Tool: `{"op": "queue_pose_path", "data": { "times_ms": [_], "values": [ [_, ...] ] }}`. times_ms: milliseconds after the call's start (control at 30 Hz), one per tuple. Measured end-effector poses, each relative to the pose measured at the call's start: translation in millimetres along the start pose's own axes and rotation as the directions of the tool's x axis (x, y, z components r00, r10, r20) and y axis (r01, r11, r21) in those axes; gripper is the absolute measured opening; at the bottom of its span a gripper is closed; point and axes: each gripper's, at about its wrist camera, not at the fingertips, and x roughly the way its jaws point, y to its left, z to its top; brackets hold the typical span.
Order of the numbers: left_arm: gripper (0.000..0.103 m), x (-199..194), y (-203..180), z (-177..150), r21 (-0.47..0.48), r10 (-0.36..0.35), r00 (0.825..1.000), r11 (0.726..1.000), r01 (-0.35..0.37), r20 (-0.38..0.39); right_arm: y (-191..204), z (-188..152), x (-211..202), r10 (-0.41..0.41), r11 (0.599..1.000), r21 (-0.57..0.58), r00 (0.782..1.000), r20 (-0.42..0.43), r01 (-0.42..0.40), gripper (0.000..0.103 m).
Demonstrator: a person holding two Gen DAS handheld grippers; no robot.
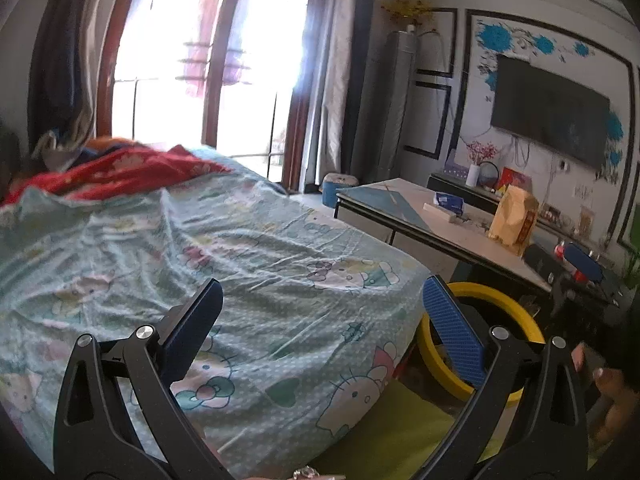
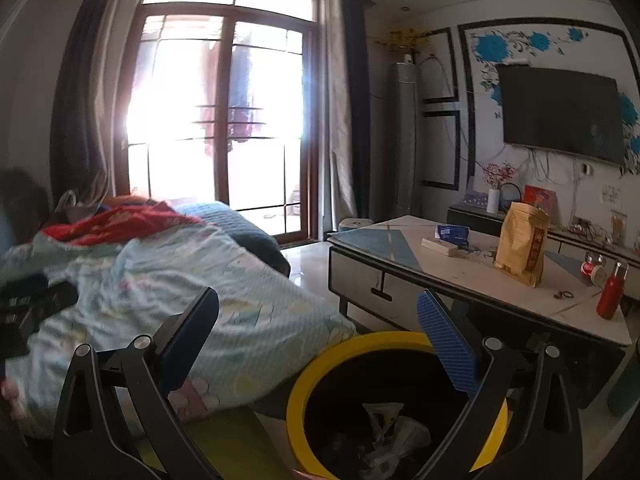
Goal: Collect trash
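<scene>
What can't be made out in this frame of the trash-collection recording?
- Bin contents: in the right wrist view, crumpled wrappers show, but the right gripper finger and the frame's bottom edge cut off the rest.
- Bin in the left wrist view: the left gripper finger and bed edge hide its inside.
- Small items on the table: too small to identify.
- Outside the window: overexposed.

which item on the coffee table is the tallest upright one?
The gold paper bag stands tallest, well above the red bottle at the table's near corner and the flat white box and blue pack behind.
</scene>
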Motion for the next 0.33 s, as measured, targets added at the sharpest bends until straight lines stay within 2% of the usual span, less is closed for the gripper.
{"op": "queue_pose_path", "data": {
  "times_ms": [100, 167, 200, 233, 267, 300, 333],
  "values": [
    [0.092, -2, 34, 13, -0.087, 0.047, 0.998, 0.995, -0.050, -0.032, 13, 22, 10, 0.039, 0.999, 0.033, 0.999, 0.002, -0.040, 0.097],
    [0.092, -17, 83, 24, -0.157, 0.138, 0.990, 0.978, -0.140, -0.023, 43, 40, 21, 0.134, 0.990, 0.032, 0.991, -0.006, -0.134, 0.097],
    [0.092, -26, 111, 28, -0.174, 0.225, 0.974, 0.958, -0.227, -0.027, 60, 47, 28, 0.183, 0.983, 0.022, 0.983, -0.015, -0.182, 0.097],
    [0.092, -34, 135, 29, -0.185, 0.304, 0.952, 0.934, -0.305, -0.038, 87, 52, 36, 0.247, 0.969, -0.001, 0.968, -0.039, -0.247, 0.097],
    [0.092, -42, 168, 30, -0.198, 0.409, 0.910, 0.888, -0.414, -0.070, 108, 55, 43, 0.295, 0.955, -0.016, 0.953, -0.063, -0.296, 0.097],
    [0.092, -49, 205, 28, -0.215, 0.503, 0.855, 0.827, -0.519, -0.129, 144, 58, 54, 0.363, 0.929, -0.031, 0.924, -0.116, -0.369, 0.097],
    [0.092, -53, 231, 25, -0.236, 0.547, 0.818, 0.783, -0.576, -0.179, 180, 58, 64, 0.419, 0.901, -0.046, 0.892, -0.171, -0.432, 0.097]
  ]
}}
